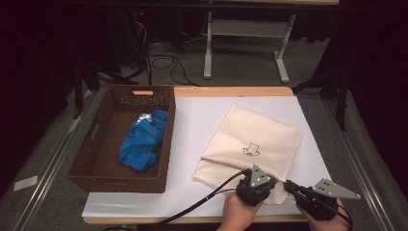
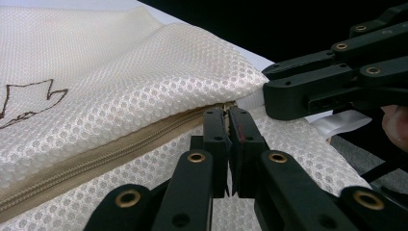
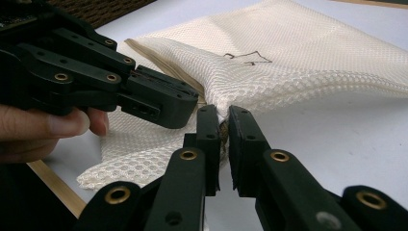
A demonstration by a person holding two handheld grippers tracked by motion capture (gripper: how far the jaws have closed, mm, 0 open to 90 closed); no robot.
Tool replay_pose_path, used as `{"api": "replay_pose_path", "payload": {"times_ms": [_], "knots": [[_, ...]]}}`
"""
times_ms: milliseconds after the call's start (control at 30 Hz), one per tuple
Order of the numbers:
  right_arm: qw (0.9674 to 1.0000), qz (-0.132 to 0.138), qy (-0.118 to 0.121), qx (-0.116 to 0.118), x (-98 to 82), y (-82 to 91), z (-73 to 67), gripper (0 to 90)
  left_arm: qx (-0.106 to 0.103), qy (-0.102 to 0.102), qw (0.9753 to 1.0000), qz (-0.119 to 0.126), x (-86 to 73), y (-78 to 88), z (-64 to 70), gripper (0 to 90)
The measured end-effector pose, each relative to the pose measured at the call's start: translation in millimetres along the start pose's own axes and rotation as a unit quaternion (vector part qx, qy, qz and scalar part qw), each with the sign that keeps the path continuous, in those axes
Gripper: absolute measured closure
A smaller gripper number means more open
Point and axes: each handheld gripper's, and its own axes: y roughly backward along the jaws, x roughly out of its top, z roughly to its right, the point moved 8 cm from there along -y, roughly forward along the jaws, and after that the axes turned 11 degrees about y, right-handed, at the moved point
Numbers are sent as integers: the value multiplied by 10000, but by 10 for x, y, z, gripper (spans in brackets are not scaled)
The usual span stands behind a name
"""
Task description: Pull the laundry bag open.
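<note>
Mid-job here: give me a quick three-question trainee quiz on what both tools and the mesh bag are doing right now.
1. True or false: the left tool is open.
2. What does the right tool pinch? A) basket rim B) mesh bag C) cable
3. What lies in the wicker basket?

Key:
1. False; shut at the bag's zipper.
2. B, at the bag's near corner.
3. A crumpled blue cloth.

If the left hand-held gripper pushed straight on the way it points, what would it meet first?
The cream mesh bag: the left hand-held gripper is already shut at its zipper end, so it would likely just push deeper into the mesh.
</note>
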Motion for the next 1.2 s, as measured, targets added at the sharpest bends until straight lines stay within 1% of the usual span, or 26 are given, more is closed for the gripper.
{"api": "replay_pose_path", "payload": {"times_ms": [67, 133, 200, 367, 467, 600, 733, 767, 900, 933, 967, 1000, 1033, 1067, 1100, 1167, 1200], "knots": [[10000, -13, -23, 18, -1, 0, -10, 850, 0, 31, 10000, -7, -3, 3, -4, 868], [10000, -6, 17, 35, 1, -4, -11, 850, 5, 39, 10000, 2, -4, 5, -6, 868], [10000, -19, 6, 39, 0, -5, -15, 850, 4, 49, 10000, 1, -6, 5, -9, 868], [10000, -33, 5, 18, -2, -6, -18, 850, 1, 78, 10000, 0, -10, 2, -11, 868], [10000, -23, 58, 26, -1, -7, -17, 850, -1, 83, 10000, -11, -13, 6, -13, 868], [10000, -40, 47, 33, -1, -3, -24, 851, 11, 102, 9999, 0, -13, 3, -18, 868], [10000, -29, 74, 34, -1, -3, -24, 851, 21, 86, 10000, 2, -18, 3, -21, 868], [9999, -35, 147, 6, 0, -4, -26, 851, 23, 93, 10000, -2, -19, 5, -22, 869], [9999, -42, 164, -5, 10, -10, -46, 851, 56, 102, 9999, -3, -18, 13, -35, 869], [9999, -49, 160, 1, 10, -11, -48, 854, 442, 100, 9990, 14, -21, 21, -120, 871], [9999, 5, 150, -45, 19, 8, -36, 854, 486, 354, 9982, 29, -31, 45, -227, 871], [9999, 50, 96, -69, 25, 39, -14, 854, 423, 626, 9971, 50, -42, 71, -301, 872], [9999, 87, 70, -91, 23, 60, 10, 854, 359, 800, 9961, 56, -59, 108, -374, 872], [9999, 120, -15, -88, 15, 73, 34, 854, 377, 748, 9965, 45, -72, 147, -415, 871], [9998, 118, -116, -70, -2, 72, 53, 854, 374, 658, 9971, 59, -75, 169, -417, 871], [9999, 101, -97, -47, -5, 57, 58, 854, 419, 581, 9974, 43, -77, 193, -415, 871], [9999, 110, -62, -52, 6, 51, 53, 854, 422, 590, 9974, 51, -76, 198, -420, 870]]}}
